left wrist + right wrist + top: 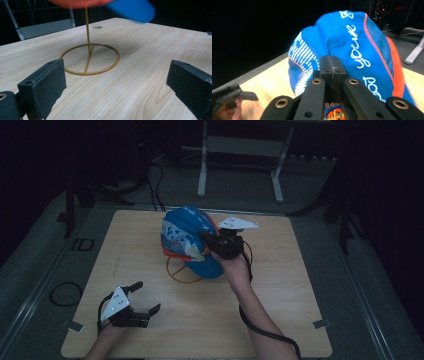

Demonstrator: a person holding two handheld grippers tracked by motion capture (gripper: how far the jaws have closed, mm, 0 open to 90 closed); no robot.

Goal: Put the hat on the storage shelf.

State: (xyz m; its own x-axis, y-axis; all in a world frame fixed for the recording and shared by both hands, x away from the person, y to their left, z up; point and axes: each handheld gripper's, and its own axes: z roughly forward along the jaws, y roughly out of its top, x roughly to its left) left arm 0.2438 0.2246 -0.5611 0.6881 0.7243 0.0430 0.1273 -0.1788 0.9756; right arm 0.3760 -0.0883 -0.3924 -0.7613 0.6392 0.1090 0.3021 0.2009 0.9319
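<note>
While our right gripper [207, 240] pinches the blue cap [187, 240] with jaws pressed together, the cap sits atop the wire stand [182, 270] near the tabletop's [280, 285] far edge. Our left gripper [145, 297] waits wide apart by the near-left corner. Tugging sideways could tip the light stand, we judge.

One blue and orange fabric cap [187, 237], one gold wire ring-base stand [89, 60], one light wooden table [150, 320], two black two-jaw grippers.

Dark lab or studio, lone wooden table [280, 320], floor cables [155, 185], metal stand legs [202, 170]
</note>
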